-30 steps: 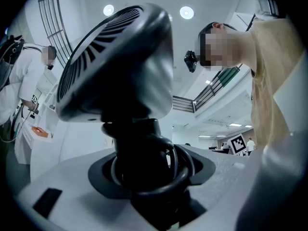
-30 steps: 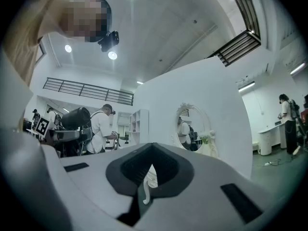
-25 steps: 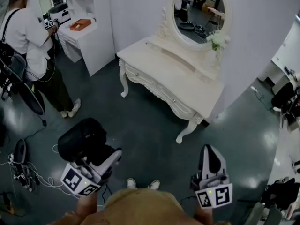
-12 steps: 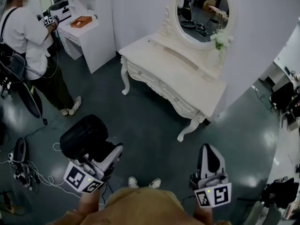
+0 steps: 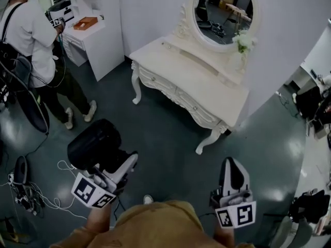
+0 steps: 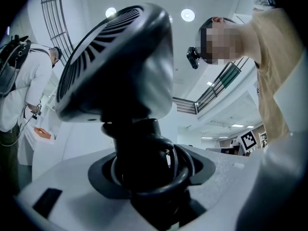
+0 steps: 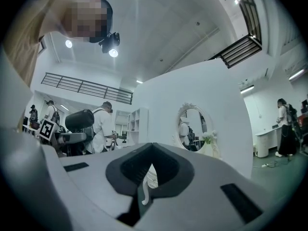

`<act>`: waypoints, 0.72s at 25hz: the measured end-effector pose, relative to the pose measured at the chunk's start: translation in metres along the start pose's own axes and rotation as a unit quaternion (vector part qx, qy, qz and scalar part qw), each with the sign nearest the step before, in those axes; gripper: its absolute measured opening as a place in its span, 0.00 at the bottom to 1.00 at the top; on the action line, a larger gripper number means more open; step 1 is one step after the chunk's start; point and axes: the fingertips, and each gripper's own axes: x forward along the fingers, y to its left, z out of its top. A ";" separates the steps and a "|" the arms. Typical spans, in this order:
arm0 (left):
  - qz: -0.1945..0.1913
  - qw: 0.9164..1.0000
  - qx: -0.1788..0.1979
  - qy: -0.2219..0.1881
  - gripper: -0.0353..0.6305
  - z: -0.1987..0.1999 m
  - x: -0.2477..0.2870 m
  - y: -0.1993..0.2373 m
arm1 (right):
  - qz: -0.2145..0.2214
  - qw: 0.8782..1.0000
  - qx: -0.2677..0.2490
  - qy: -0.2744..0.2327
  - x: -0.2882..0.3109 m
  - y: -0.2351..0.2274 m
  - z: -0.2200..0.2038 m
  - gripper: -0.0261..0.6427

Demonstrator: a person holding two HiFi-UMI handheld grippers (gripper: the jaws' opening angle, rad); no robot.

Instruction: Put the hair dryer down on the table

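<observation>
A black hair dryer (image 5: pixel 94 144) is held over the dark floor at the lower left, with my left gripper (image 5: pixel 111 164) shut on its handle. In the left gripper view the dryer's vented head (image 6: pixel 115 66) fills the upper left, and its cord is looped round the handle (image 6: pixel 144 153) between the jaws. My right gripper (image 5: pixel 231 172) is at the lower right, shut with nothing in it. The white vanity table (image 5: pixel 196 81) stands ahead, apart from both grippers. The right gripper view shows the dryer (image 7: pixel 79 120) far off at the left.
An oval mirror (image 5: pixel 220 9) and white flowers (image 5: pixel 243 43) sit at the table's back. A person in a white shirt (image 5: pixel 31 35) stands at the left by a white cabinet (image 5: pixel 98 40). Cables (image 5: pixel 31 195) lie on the floor at the lower left.
The left gripper with the hair dryer has risen slightly. The person at the left has taken a step. The right gripper has hardly moved.
</observation>
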 end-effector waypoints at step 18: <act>-0.018 1.000 -0.004 0.006 0.46 -0.044 0.128 0.062 | -0.009 0.999 0.028 0.023 0.122 -0.099 -0.061 0.04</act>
